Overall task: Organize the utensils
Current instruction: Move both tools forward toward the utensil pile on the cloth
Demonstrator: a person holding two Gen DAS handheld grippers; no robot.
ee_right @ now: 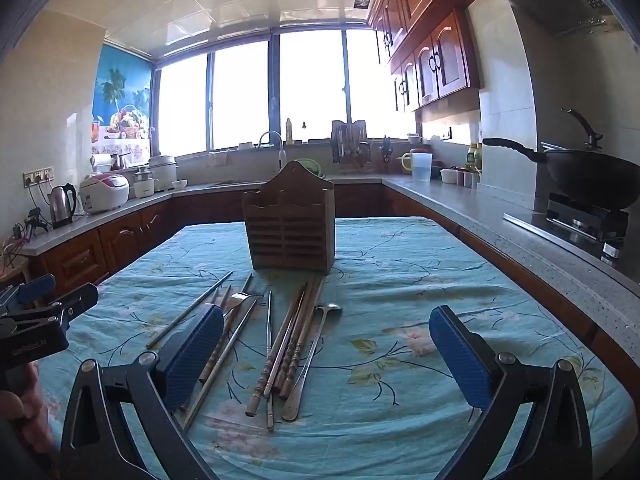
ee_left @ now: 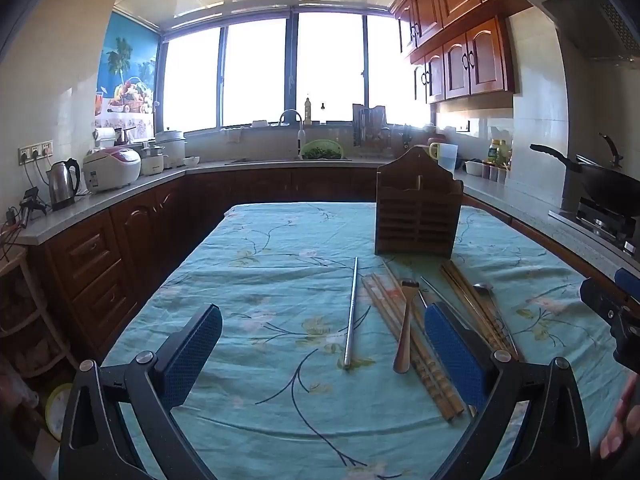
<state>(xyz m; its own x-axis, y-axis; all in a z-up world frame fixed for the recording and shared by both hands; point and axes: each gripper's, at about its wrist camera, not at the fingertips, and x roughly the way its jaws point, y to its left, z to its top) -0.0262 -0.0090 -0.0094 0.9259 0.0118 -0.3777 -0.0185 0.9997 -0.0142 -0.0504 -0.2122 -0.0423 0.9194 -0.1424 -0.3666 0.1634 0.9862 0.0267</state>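
Observation:
A brown wooden slatted utensil holder (ee_left: pixel 416 210) (ee_right: pixel 289 226) stands upright on the table. In front of it lie loose utensils: a single metal chopstick (ee_left: pixel 351 314) (ee_right: pixel 188 312), wooden chopsticks (ee_left: pixel 408 344) (ee_right: pixel 294 344), a fork (ee_left: pixel 405 326) (ee_right: pixel 240 300) and a metal spoon (ee_left: pixel 486 300) (ee_right: pixel 310 356). My left gripper (ee_left: pixel 322 354) is open and empty above the cloth, near the metal chopstick. My right gripper (ee_right: pixel 326 360) is open and empty, just short of the wooden chopsticks and spoon. Each gripper shows at the other view's edge (ee_left: pixel 616 308) (ee_right: pixel 44 312).
The table has a teal floral cloth (ee_left: pixel 260 280) (ee_right: pixel 420 280). Kitchen counters run around it: a kettle (ee_left: pixel 64 184) and rice cooker (ee_left: pixel 112 168) on the left, a sink (ee_left: pixel 296 136) under the window, a wok (ee_right: pixel 592 178) on the stove at right.

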